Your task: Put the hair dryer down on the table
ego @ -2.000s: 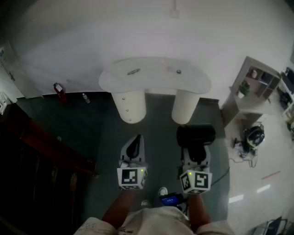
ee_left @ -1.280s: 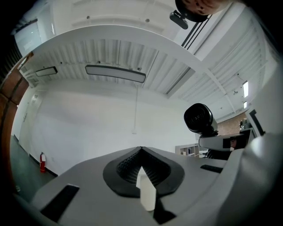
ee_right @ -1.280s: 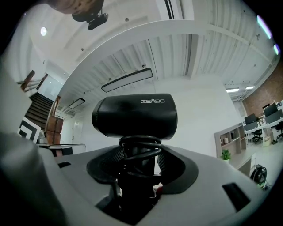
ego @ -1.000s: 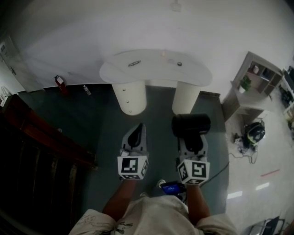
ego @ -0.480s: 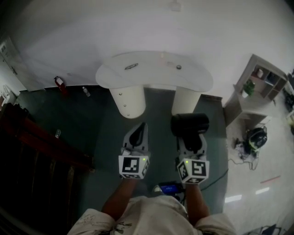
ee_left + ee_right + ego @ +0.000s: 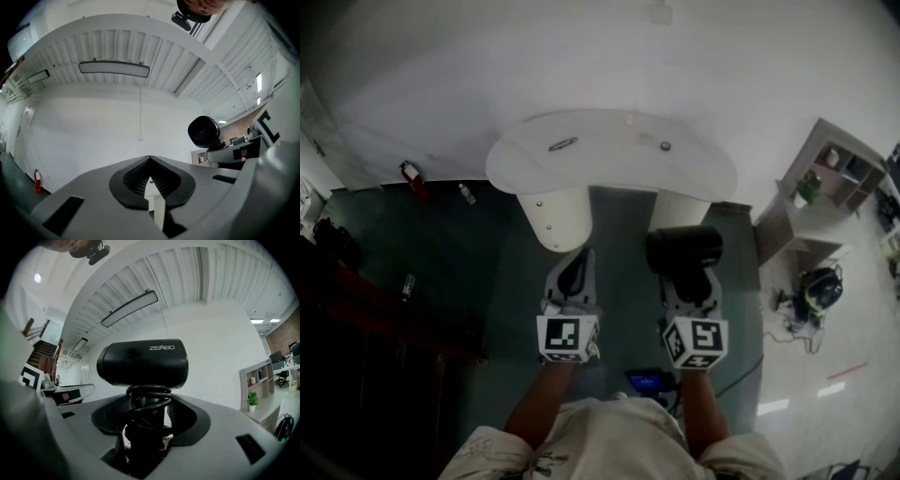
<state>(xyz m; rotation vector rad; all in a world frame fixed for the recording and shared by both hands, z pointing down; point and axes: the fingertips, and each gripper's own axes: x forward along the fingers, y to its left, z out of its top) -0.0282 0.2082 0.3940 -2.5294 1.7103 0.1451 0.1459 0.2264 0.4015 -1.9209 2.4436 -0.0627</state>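
Observation:
A black hair dryer (image 6: 684,248) stands upright in my right gripper (image 6: 686,281), which is shut on its handle; the cord is wound round that handle. The right gripper view shows the dryer's barrel (image 6: 143,362) above the jaws and the coiled cord between them. My left gripper (image 6: 573,274) is beside it, shut and holding nothing, its tips meeting at a point (image 6: 150,159). The dryer (image 6: 204,132) shows at the right of the left gripper view. The white kidney-shaped table (image 6: 609,169) on two round pedestals stands just ahead of both grippers, which hang over the floor.
On the table lie a dark oval thing (image 6: 562,144) and a small round thing (image 6: 665,145). A shelf unit (image 6: 825,178) stands at the right, with a bag and cables (image 6: 811,291) on the floor. A dark stair rail (image 6: 356,319) and a fire extinguisher (image 6: 411,174) are at the left.
The table has grown larger and drawn nearer to the grippers as the person moved toward it. Both grippers keep their pose, the dryer still held in the right one.

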